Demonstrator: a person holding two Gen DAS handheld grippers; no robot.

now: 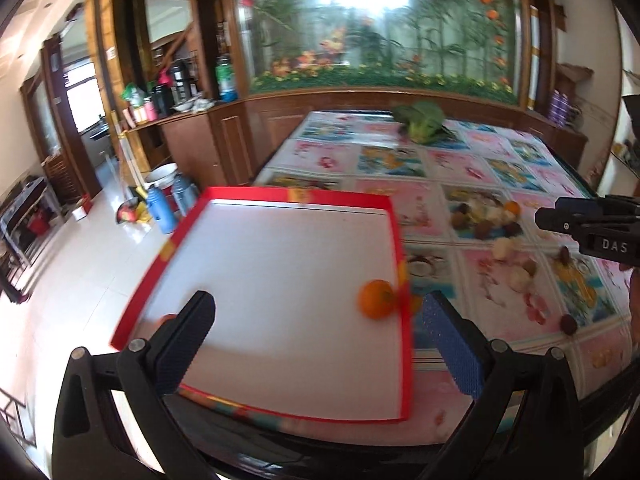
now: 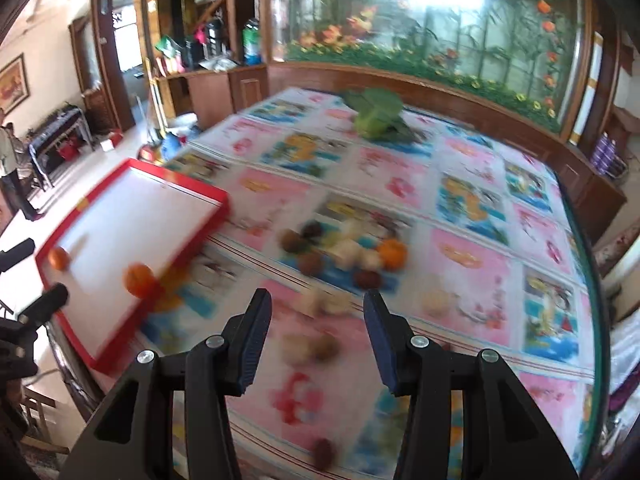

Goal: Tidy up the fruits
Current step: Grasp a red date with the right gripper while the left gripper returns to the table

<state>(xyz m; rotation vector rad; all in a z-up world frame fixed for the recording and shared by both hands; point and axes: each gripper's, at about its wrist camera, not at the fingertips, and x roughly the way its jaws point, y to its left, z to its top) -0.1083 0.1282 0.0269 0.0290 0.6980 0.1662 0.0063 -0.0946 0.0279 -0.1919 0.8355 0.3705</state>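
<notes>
Left gripper [image 1: 316, 344] over tray [image 1: 256, 194], fingers spread, nothing btwn them. Two oranges in tray: one [image 2: 139, 279] at right rim, other [image 2: 59, 258] at left corner, so sorting prob. underway. Right gripper [image 2: 316, 344] spread & empty, aimed at loose fruit pile [image 2: 344, 252] on table [image 2: 460, 248], likely next pick. Greens [image 2: 376, 114] far back, apart.

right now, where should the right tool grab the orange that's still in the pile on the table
Take the orange across its round middle, coming down from above with the right tool open. It sits at the pile's right end, with pale fruit close on its left and a dark one in front, so a low side approach would likely knock those.
</notes>
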